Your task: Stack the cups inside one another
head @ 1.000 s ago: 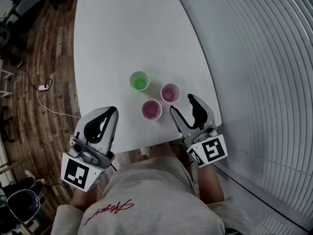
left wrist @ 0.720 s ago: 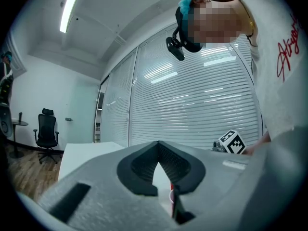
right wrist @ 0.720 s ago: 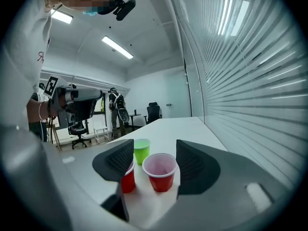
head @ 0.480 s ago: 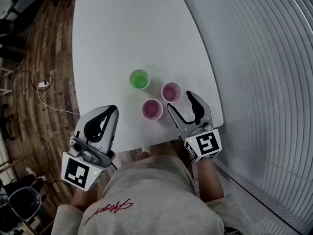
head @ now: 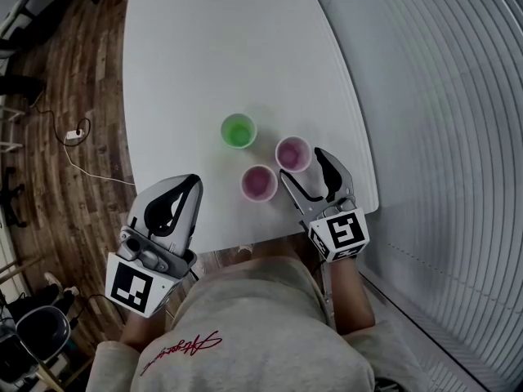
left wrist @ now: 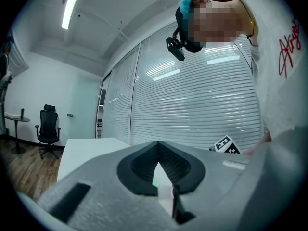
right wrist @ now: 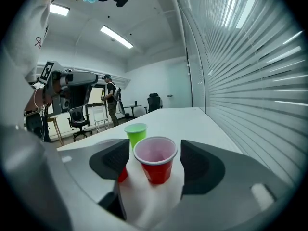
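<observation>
While the right gripper is opening its empty fingers just behind the nearest red cup, upright on the desk beside a second red cup and a green cup, and the left gripper is hovering clenched and empty, an off-centre approach is likely risking tipping that light cup.

White worktop, with a lime-green cup, a red cup and a second red cup, both pale pink inside. Brown wood-plank floor, striped grey-white blinds.

Two red cups; one green cup; two hand-held grippers; one white table.
</observation>
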The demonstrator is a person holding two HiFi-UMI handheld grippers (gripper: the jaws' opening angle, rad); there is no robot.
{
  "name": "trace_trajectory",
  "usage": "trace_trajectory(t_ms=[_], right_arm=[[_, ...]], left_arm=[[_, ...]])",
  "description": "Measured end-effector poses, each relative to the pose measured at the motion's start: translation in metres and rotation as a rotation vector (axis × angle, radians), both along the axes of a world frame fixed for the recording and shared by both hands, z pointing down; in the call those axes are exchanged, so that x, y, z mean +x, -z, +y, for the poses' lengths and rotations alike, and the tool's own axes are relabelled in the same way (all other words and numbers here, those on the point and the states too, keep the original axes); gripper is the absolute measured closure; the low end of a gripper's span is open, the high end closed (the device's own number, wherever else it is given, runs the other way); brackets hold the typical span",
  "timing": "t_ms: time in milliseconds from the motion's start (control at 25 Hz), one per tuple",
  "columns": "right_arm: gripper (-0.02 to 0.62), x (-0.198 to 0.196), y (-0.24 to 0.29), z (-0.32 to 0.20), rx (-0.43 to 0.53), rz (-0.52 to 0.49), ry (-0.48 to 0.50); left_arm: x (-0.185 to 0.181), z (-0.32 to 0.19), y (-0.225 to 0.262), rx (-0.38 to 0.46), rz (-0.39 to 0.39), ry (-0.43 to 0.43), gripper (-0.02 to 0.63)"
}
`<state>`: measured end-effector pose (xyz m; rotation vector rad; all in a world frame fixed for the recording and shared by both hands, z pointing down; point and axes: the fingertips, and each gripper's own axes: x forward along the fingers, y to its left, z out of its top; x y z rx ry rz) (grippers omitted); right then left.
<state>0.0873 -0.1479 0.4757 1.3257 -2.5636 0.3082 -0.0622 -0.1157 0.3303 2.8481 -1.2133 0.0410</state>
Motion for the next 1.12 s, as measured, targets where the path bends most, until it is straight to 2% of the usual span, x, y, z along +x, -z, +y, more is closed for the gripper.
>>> trace_trajectory(t_ms=[320,560,800,1120], right_arm=[[0.279,-0.003,-0.004,-0.007,-0.028,0.000,0.000],[0.281,-0.008,-0.009,-0.011,-0.012,0.050,0.009],[0.278,-0.006,-0.018,-0.011,-0.003,0.056,0.008],[0.268,-0.004,0.006,-0.024,0.007,0.067,0.000]], left_arm=[[-0.001,-0.002,0.000,-0.002,-0.004,-0.015,0.611],[-0.004,-0.007,0.002,-0.023,0.014,0.014,0.611],[-0.006,-0.006,-0.006,-0.024,0.012,0.029,0.611],[-0.010,-0.017,0.015,-0.020,0.028,0.047,0.611]])
